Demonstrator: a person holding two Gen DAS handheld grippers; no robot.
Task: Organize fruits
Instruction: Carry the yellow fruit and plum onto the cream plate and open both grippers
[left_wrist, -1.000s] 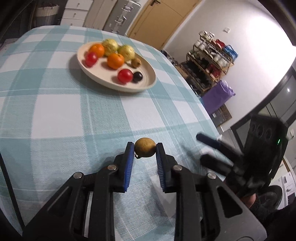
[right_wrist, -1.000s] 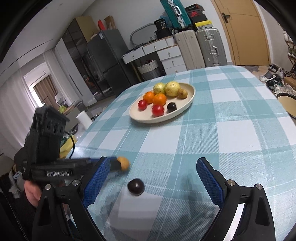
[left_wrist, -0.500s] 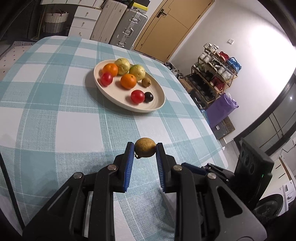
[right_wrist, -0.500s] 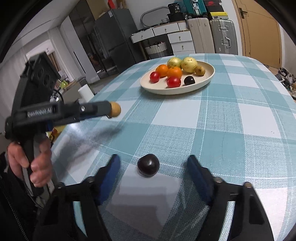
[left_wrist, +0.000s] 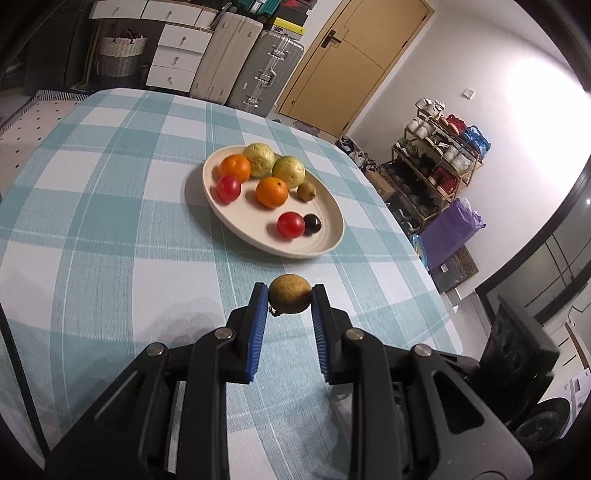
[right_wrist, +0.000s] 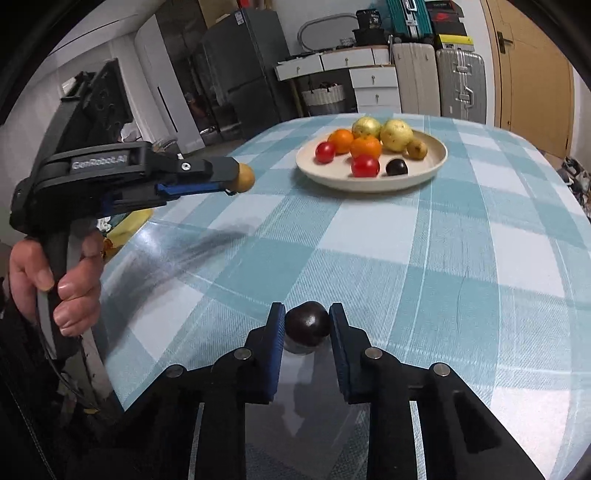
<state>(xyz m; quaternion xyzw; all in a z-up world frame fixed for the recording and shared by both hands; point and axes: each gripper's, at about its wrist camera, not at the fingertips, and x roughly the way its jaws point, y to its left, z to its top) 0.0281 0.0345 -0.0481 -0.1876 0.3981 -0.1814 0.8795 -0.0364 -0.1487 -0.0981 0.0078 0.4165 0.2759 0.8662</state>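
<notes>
My left gripper (left_wrist: 289, 299) is shut on a small brown kiwi-like fruit (left_wrist: 289, 298) and holds it above the checked tablecloth, short of the cream plate (left_wrist: 332, 242). The plate carries several fruits: oranges, tomatoes, guavas, a brown fruit and a dark plum. In the right wrist view my right gripper (right_wrist: 307, 325) is shut on a dark plum (right_wrist: 307, 323) low at the table's near edge. The left gripper with its brown fruit (right_wrist: 245, 177) shows there at the left, raised above the table, and the plate (right_wrist: 436, 168) lies far ahead.
The blue-and-white checked table (left_wrist: 110, 229) is round-edged. Suitcases (left_wrist: 258, 74) and drawers stand beyond its far side, and a shoe rack (left_wrist: 436, 155) stands to the right. The right gripper's body (left_wrist: 517, 347) shows low right in the left wrist view.
My right gripper has closed from wide open onto the dark plum. My left gripper has carried the brown fruit upward and toward the plate.
</notes>
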